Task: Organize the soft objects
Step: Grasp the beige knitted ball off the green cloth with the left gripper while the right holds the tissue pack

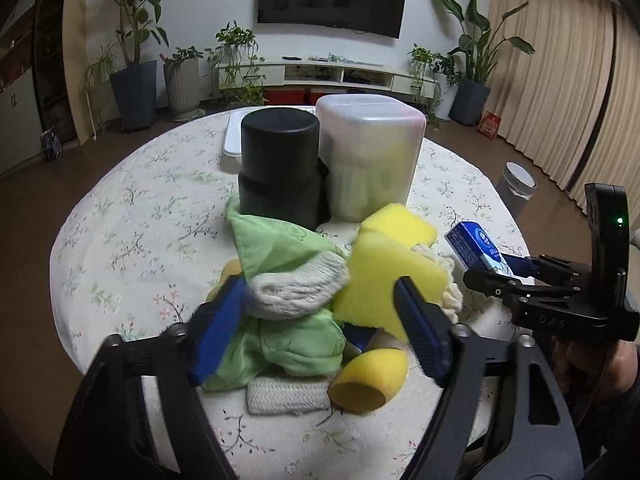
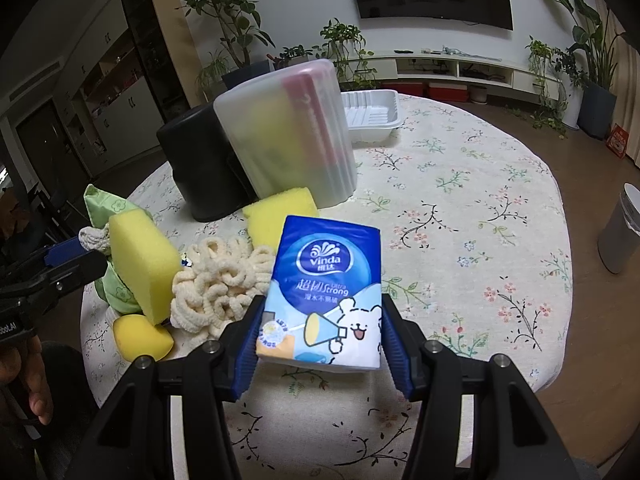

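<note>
The right hand-held gripper (image 2: pixel 320 344) clamps a blue tissue pack (image 2: pixel 326 296) by its lower end, both blue pads pressed to its sides, and holds it clear above the desk (image 2: pixel 460 208). To its right the floral cloth lies bare all the way to the round edge, with a grey bin (image 2: pixel 620 232) on the floor beyond.

The left hand-held gripper (image 1: pixel 320 328) stands partly open over the heap of soft things, its pads not pressing on anything. Between its fingers lie a cream knitted cloth (image 1: pixel 296 288) and a green cloth (image 1: pixel 288 344); the right-side pad sits against a yellow sponge (image 1: pixel 376 276).

Around the heap: a second yellow sponge (image 1: pixel 396 224) behind, a cream looped cloth (image 2: pixel 216 288) to its right, a yellow egg-shaped foam piece (image 1: pixel 368 376) at the near edge. Behind the heap a black canister (image 1: pixel 280 164) and a frosted plastic box (image 1: pixel 372 160) stand side by side and touching, blocking the way to the white tray (image 2: pixel 372 116) at the far edge.
</note>
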Motion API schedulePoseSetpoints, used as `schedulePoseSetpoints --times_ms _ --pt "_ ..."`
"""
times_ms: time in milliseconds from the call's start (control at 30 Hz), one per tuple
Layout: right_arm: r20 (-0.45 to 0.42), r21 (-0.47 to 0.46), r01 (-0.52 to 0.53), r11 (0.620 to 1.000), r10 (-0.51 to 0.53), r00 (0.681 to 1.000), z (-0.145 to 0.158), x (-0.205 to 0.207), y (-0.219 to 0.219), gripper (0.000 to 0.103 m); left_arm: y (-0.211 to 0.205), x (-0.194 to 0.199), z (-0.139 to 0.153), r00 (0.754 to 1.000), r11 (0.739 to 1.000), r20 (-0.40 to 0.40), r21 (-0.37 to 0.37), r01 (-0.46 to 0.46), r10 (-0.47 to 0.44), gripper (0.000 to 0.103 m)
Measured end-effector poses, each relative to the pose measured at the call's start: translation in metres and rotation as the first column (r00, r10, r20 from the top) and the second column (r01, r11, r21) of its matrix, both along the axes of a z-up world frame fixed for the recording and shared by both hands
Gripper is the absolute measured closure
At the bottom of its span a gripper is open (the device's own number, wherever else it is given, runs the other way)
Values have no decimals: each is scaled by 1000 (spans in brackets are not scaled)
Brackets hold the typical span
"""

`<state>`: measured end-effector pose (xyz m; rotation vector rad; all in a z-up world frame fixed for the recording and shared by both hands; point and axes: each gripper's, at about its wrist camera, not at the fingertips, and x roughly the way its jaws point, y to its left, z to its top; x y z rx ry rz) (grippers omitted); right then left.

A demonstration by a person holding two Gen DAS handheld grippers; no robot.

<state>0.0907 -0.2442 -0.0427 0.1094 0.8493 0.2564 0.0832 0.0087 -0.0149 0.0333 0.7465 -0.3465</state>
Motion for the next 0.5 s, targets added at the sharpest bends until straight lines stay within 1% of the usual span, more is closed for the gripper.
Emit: schedulePoseSetpoints --times_ms 33,67,133,233,400,500 --pt "-1 1 1 1000 -1 1000 0 0 0 46 0 1 0 1000 1000 0 4 2 -2 46" --pt "-3 2 2 1000 -2 1000 -1 1 0 46 1 2 -1 1000 1000 -4 6 2 -2 57" --pt "-3 -1 0 1000 0 1000 -1 1 0 46 3 5 -7 1000 1000 -25 11 -5 5 68" --pt "-3 -2 -2 1000 2 1000 -2 1 1 46 4 4 -10 1000 1000 -22 16 -11 11 68" --pt "-5 -1 -2 1000 2 1000 -3 2 1 46 3 5 -6 1000 999 -9 19 -29 29 68" --pt "-7 -4 -3 1000 3 1000 -3 2 1 46 5 7 -6 999 999 -9 8 -36 36 68"
